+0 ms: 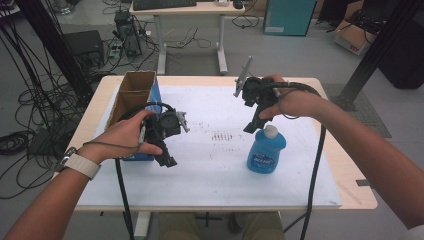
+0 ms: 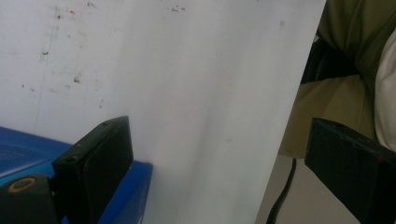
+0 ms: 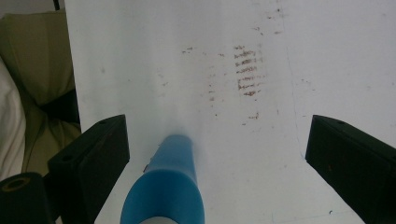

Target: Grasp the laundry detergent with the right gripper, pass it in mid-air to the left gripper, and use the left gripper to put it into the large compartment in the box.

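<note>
High view: the right gripper (image 1: 251,126), jaws spread, hangs at centre right over the upright blue bottle (image 1: 266,151), seemingly to seize its cap. Left gripper view: the left gripper (image 2: 219,158) gapes, empty, beside the blue carton (image 2: 126,196) at lower left. Right gripper view: the bottle sits bottom centre between parted jaws.

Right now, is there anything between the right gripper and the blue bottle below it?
Nothing visible stands in the way. The right gripper hangs just above the blue bottle, its fingers wide apart. In the right gripper view the bottle sits between them, nearer the left one, with bare white mat around it.
</note>
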{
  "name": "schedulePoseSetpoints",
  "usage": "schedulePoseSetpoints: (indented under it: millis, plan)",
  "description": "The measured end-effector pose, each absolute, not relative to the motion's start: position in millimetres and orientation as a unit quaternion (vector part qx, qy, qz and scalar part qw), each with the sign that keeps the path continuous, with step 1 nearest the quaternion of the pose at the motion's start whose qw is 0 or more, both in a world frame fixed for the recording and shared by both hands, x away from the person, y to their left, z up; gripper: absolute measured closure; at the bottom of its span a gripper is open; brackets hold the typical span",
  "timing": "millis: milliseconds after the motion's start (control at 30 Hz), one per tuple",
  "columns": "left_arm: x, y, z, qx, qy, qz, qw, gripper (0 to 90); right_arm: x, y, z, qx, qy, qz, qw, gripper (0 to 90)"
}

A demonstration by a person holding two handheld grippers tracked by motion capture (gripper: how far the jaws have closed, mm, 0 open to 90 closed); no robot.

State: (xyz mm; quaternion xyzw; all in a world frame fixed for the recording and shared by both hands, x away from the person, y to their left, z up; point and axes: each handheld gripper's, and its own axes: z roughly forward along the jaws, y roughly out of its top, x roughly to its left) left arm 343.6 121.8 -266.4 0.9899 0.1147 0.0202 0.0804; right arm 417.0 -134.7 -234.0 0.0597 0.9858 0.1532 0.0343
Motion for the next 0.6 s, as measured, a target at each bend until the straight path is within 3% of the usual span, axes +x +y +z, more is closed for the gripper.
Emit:
schedulePoseSetpoints:
  millis: [600]
  plan:
    - [340, 118, -263, 0.988, 0.122, 0.024, 0.092, 8.1, 410, -139, -218, 0.062, 0.983, 0.163, 0.049, 5.1]
